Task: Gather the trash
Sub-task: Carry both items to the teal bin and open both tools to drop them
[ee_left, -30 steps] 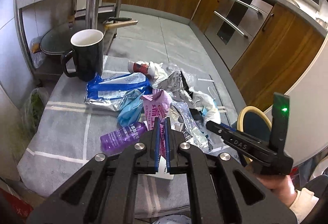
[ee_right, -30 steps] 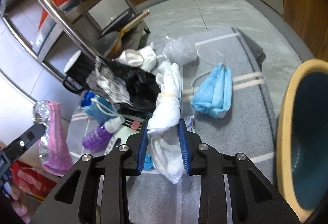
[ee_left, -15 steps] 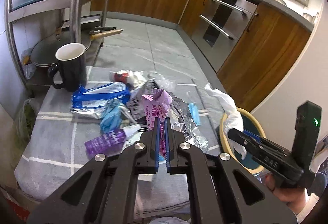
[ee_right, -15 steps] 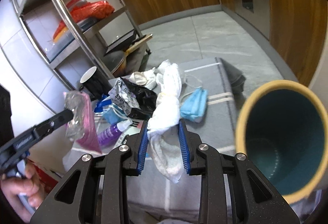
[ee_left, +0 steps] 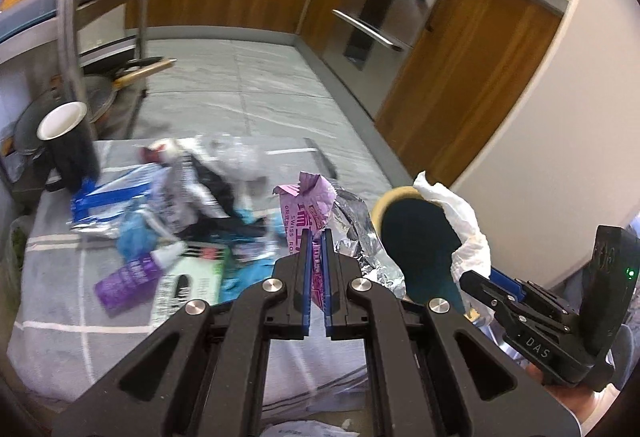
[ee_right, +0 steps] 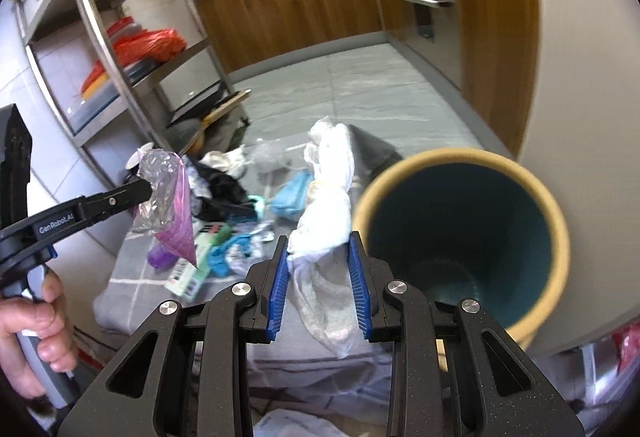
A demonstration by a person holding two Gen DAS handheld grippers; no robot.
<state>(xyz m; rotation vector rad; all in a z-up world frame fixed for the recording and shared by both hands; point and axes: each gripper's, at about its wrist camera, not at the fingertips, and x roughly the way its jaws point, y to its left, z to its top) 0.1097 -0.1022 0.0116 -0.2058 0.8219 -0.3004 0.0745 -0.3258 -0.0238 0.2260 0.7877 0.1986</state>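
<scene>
Jaws clamped on both tools: the left gripper (ee_left: 316, 237) pinches a crinkled pink-and-silver foil snack wrapper (ee_left: 306, 207), while the right gripper (ee_right: 319, 257) squeezes a twisted white cloth rag (ee_right: 326, 205). Both loads have risen off the grey striped mat (ee_left: 56, 301) within the last second and swung toward the tall yellow-rimmed, teal-lined bin (ee_right: 560, 237), whose mouth now sits just beside the rag. Dropping both in looks like the next step; a purple bottle (ee_left: 128, 277) and blue wrappers (ee_left: 104, 197) remain on the mat.
</scene>
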